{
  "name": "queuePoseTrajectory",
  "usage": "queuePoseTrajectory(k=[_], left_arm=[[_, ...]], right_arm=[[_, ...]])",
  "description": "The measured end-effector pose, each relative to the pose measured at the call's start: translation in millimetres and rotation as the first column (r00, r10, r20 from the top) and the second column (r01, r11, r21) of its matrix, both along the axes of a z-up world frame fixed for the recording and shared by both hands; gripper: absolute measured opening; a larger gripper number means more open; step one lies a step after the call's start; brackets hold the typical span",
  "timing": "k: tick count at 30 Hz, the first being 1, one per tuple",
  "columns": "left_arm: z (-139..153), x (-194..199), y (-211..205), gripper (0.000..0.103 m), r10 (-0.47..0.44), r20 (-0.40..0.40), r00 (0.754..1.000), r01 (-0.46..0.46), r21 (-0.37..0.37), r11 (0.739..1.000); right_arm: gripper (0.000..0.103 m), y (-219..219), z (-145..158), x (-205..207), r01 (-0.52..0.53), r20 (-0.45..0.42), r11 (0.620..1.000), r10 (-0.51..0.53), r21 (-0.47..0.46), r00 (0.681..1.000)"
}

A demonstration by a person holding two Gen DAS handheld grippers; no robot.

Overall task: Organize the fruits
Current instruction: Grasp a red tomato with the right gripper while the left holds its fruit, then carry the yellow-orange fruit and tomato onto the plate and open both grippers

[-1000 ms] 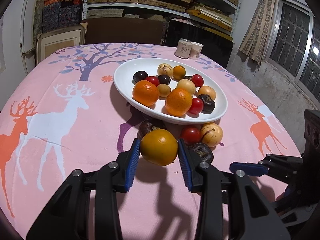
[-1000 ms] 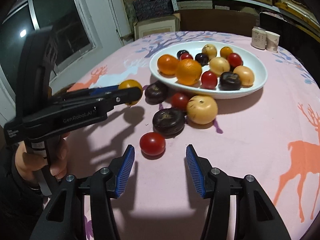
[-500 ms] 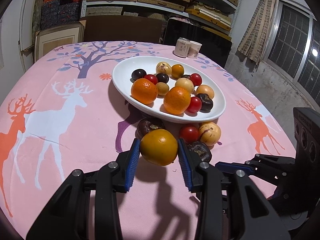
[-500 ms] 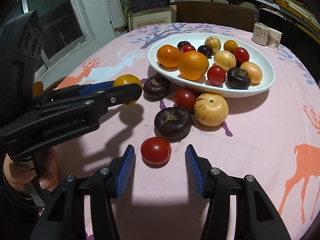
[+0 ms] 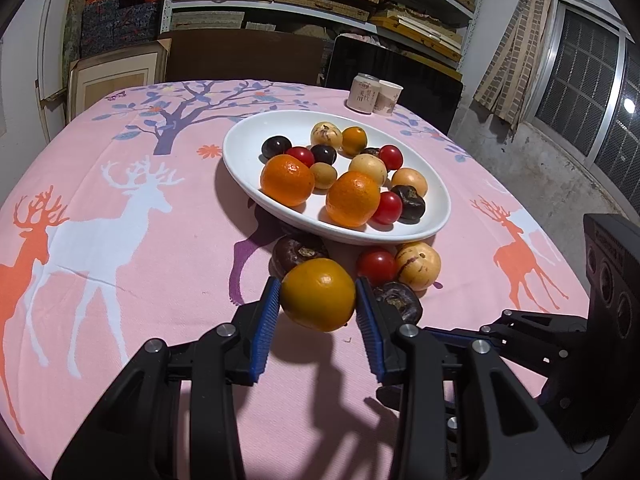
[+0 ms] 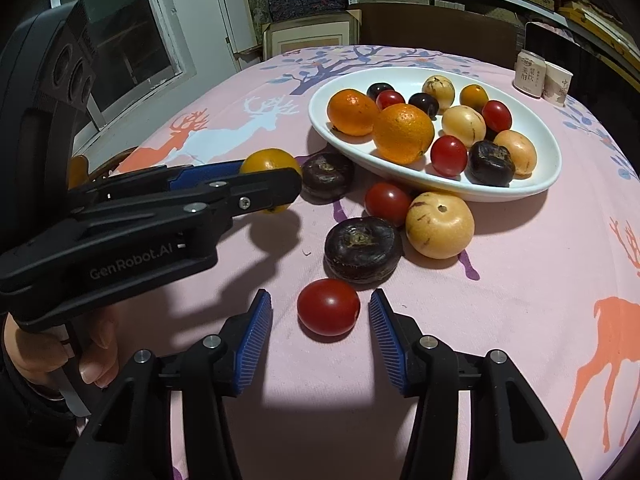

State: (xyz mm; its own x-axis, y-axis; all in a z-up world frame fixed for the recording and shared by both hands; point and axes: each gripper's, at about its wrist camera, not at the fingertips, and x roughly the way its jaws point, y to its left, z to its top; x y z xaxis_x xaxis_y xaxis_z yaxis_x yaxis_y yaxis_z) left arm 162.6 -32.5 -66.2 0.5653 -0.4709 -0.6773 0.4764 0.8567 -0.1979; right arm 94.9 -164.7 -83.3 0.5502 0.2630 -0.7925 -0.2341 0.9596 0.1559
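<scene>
Landmark: the white oval dish [image 6: 516, 194], holding most of the fruit; every place below is given from it.
Left claw [image 5: 317, 300]: clamped on a yellow-orange citrus [image 5: 318, 294], both blue pads pressed to its sides; you hold it off the desk [image 5: 120, 240], just short of the dish's near rim.
Right claw [image 6: 320, 322]: jaws apart and just been closing; a red cherry tomato [image 6: 328, 312] sits between the pads, a sliver of gap on each side, not yet gripped.
Key relation: the tomato lies dead ahead of your right claw, centred between the pads, on the near side of the dish and apart from it. It looks nearly round, so no long axis to line up on. Your right hand is plainly the nearer one; the left is already loaded.
Neighbours: a dark purple fruit [image 6: 362, 248] sits just beyond the tomato, towards the dish, close enough that your pad tips could nudge it.
Right wrist view only: the tomato itself, and the left claw from the side.
Left wrist view only: the pad contact on the citrus; the tomato is hidden behind the right claw's arm.
Likely next: finish closing, lift, carry to the dish.
</scene>
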Motion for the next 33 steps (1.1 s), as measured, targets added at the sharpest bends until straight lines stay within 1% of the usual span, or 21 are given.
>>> queuePoseTrajectory(k=[1,4,7,11,16,19,33], left_arm=[[0,-1,0,0.038,-0.002,-0.002,1.000,0.002,0.000,1.000],[0,-2,-1,0.038,-0.003,-0.002,1.000,0.003,-0.001,1.000],[-1,-2,-1,0.038,-0.003,-0.004,1.000,0.003,-0.001,1.000],[0,-2,-1,0.038,-0.002,-0.007,1.000,0.002,-0.005,1.000],[0,-2,0,0.038,-0.003,-0.008,1.000,0.003,-0.007,1.000],[0,-2,0,0.038,-0.002,-0.007,1.000,0.002,-0.005,1.000],[3,-8,3,0.038,0.000,0.005,1.000,0.000,-0.021,1.000]], right_arm=[[0.049,0,-1,0,0.000,-0.005,1.000,0.000,0.005,1.000],[0.046,-1,-1,0,0.003,-0.008,1.000,-0.002,0.008,1.000],[0.031,-1,-2,1,0.016,-0.006,1.000,-0.016,-0.011,1.000],[0.031,-6,-1,-1,0.031,-0.002,1.000,-0.031,0.000,1.000],[0.031,-17,0,-5,0.057,-0.009,0.997,-0.057,0.054,0.998],[0.031,-21,1,-7,0.068,-0.007,0.995,-0.068,0.070,0.998],[0.031,-42,10,-18,0.113,0.018,0.987,-0.116,0.118,0.993]])
